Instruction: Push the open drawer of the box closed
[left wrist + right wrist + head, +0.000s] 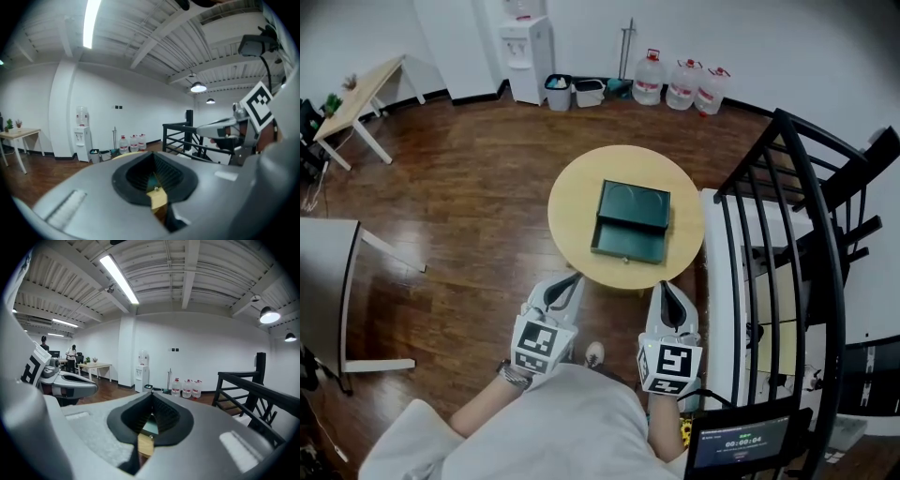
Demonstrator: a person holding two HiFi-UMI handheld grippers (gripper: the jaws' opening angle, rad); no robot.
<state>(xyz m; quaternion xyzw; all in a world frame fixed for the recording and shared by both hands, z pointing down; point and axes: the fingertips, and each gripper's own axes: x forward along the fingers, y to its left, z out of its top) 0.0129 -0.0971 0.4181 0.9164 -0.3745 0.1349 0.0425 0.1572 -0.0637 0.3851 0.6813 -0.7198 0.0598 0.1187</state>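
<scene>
- Fingers point(174, 177) of my left gripper point(571, 278) are pressed together with nothing between them. The right gripper point(665, 285) is the same, its fingers point(133, 417) shut and empty.
- Both grippers hang just short of the near edge of the round surface point(572, 202), well apart from the box point(636, 201).
- The box sits near the middle of the surface. Its drawer point(626, 246) is pulled out toward me, with a small knob point(625, 260) on the front.
- Risk: the box looks light and nothing braces it. I judge a push on the drawer front could slide the whole box toward the far edge instead of seating the drawer.
- Risk: a push to one side of the knob could skew the drawer and jam it, or spin the box.
- Risk: closed tips make a narrow contact that could slip off the front panel or over its rim into the drawer.
- Contents: the drawer looks empty from the head view. The rest of the box is closed, so I can't tell what is inside.
- Two bins point(558, 92) stand by the far wall. I can't see what is in them.
</scene>
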